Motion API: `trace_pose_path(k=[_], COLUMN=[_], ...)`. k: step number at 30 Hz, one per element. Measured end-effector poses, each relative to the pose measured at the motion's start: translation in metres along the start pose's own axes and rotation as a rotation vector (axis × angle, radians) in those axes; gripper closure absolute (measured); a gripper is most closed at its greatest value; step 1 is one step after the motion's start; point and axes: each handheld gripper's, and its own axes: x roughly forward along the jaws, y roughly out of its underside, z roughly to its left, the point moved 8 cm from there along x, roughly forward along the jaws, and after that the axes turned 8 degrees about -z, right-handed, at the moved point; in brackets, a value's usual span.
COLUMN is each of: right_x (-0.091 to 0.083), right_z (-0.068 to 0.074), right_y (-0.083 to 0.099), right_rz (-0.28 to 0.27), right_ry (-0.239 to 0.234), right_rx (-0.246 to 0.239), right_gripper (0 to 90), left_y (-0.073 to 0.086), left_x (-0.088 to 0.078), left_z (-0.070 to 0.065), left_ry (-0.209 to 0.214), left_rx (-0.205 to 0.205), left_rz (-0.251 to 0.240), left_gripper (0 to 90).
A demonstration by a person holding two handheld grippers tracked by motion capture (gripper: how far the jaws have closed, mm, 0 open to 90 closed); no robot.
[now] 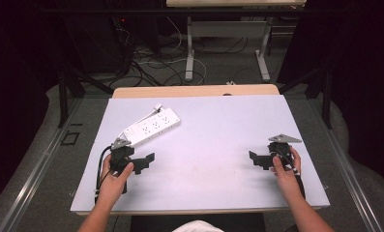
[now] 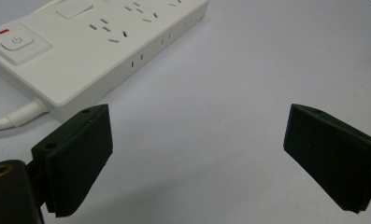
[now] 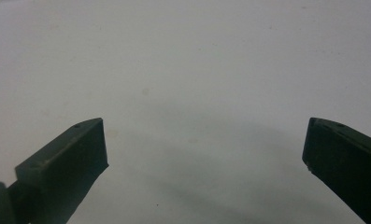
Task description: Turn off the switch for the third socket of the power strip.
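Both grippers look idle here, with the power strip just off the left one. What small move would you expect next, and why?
Probably the left gripper swings toward the power strip. Its fingers are spread with nothing between them, and the strip's switch end lies just beyond one finger in the left gripper view. The right gripper, also open, rests far across the white table, so it looks less likely to lead.

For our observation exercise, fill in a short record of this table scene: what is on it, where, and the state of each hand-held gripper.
Surface: white table
Object: white power strip, lying flat at the far left
Strip details: switch with red mark, cord attached
Left hand-held gripper: open, holding nothing, beside the strip's near end
Right hand-held gripper: open, holding nothing, over bare table at the right
Contact with strip: none visible
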Motion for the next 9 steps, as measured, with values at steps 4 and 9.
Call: trace_pose_path(k=[4, 9], right_x=[0.0007, 0.0013], right_z=[0.0001, -0.0018], right_y=[0.0005, -0.0007], right_rz=[0.003, -0.002], right_ry=[0.0, 0.008], right_rx=[-0.002, 0.007], right_gripper=[0.0, 0.0], left_y=[0.0035, 0.0062], left_x=[-0.0006, -0.0007], left_z=[0.0014, 0.0047], left_ry=[0.0, -0.009], left_rx=[0.008, -0.002], left_rz=[-0.002, -0.008], left_gripper=[7.9, 6.5])
